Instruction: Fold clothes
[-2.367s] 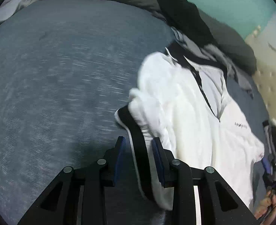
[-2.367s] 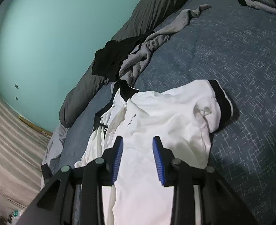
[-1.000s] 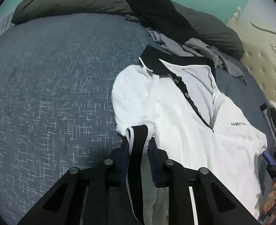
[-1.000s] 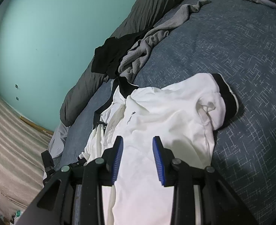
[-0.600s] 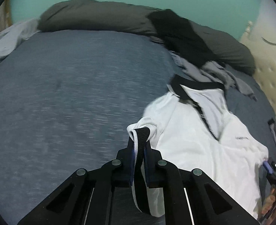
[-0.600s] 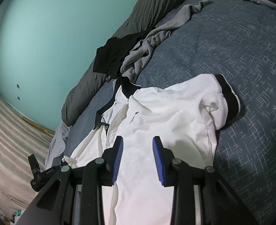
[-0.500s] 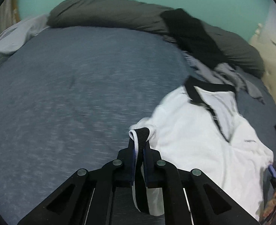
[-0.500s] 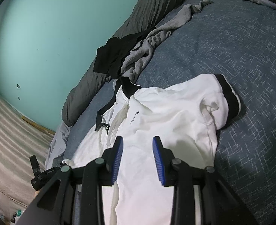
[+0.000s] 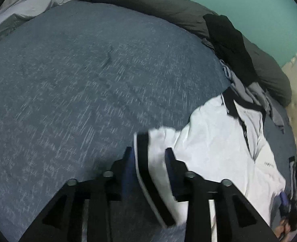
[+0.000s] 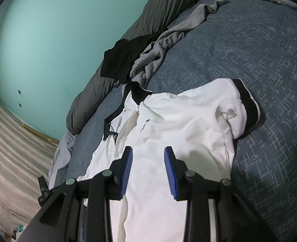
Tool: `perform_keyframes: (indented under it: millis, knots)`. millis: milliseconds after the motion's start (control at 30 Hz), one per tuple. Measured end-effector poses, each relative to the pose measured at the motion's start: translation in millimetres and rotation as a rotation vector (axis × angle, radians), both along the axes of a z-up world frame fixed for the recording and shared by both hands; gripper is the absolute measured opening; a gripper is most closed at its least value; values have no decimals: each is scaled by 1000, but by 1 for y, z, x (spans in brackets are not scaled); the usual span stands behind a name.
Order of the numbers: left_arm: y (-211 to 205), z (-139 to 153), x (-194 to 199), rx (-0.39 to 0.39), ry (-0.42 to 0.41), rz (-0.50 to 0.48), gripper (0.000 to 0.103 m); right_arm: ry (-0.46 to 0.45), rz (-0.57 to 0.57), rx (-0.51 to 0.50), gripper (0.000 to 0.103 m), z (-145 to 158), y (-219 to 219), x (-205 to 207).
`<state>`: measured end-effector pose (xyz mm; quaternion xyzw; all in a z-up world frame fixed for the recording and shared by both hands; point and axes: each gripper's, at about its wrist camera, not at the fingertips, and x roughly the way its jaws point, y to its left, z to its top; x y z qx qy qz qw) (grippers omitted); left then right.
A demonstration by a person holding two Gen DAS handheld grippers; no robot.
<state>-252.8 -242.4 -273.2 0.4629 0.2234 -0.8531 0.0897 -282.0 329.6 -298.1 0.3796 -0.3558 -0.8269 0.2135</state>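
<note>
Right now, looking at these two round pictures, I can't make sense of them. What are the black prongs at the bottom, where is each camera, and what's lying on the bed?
There is no robot here. A person carries a hand-held gripper in each hand, and each has a wide-angle camera looking out along its two fingers, hence the round, bent pictures. The prongs are those fingers.

The left hand-held gripper has its jaws apart, with the black-trimmed sleeve of a white polo shirt lying between them; the picture is blurred. The right hand-held gripper is open and empty, above the shirt's body.

The shirt lies on a blue bedspread. Beyond it are a grey garment, a black garment and a dark grey duvet.
</note>
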Motion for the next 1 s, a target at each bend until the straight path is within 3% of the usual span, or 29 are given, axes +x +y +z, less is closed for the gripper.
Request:
perform_keyframes:
  millis: [133,467,500,533,600,833,1000]
  knots:
    - [7,-11,21,47,-20,-39,42,6,3,0,32,2,-1,1]
    - [33,-46,36,129,-40,-68,41,6,6,-2,32,2,-1,1]
    - [34,-45,36,125,-35,-71,35,5,5,-3,32,1,-1,1]
    - [34,-42,37,121,-29,-74,17,3,5,-4,32,1,-1,1]
    - [34,-35,38,112,-19,-80,3,1,4,-5,32,0,0,1]
    - [35,-14,43,85,13,-99,0,6,5,-10,32,2,-1,2]
    - [36,-24,45,113,0,-94,0,1,4,-16,32,1,-2,2]
